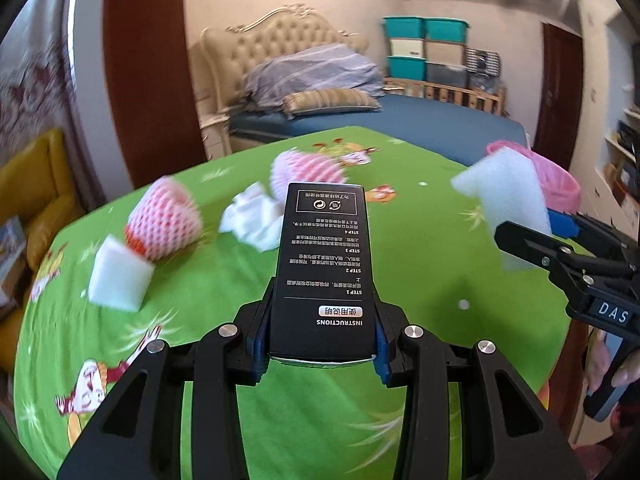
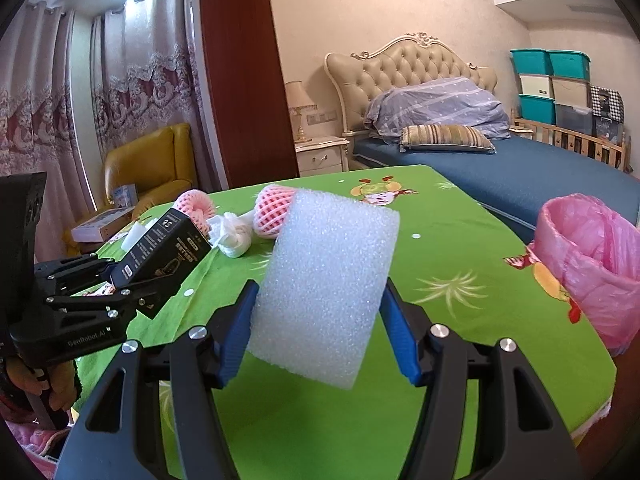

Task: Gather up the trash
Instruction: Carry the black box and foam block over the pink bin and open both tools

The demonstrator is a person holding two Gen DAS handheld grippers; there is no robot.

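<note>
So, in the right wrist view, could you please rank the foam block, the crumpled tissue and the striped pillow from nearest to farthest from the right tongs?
1. Foam block: clamped in the right tongs.
2. Crumpled tissue: mid-table, left of the block.
3. Striped pillow: on the bed beyond the table.

Counts: 2 foam blocks (image 1: 506,208) (image 1: 118,276), 2 pink fruit nets (image 1: 164,220) (image 1: 306,170), 1 crumpled tissue (image 1: 254,220) at 11 o'clock of 1 black box (image 1: 324,272), 1 pink-lined bin (image 1: 554,180).
</note>
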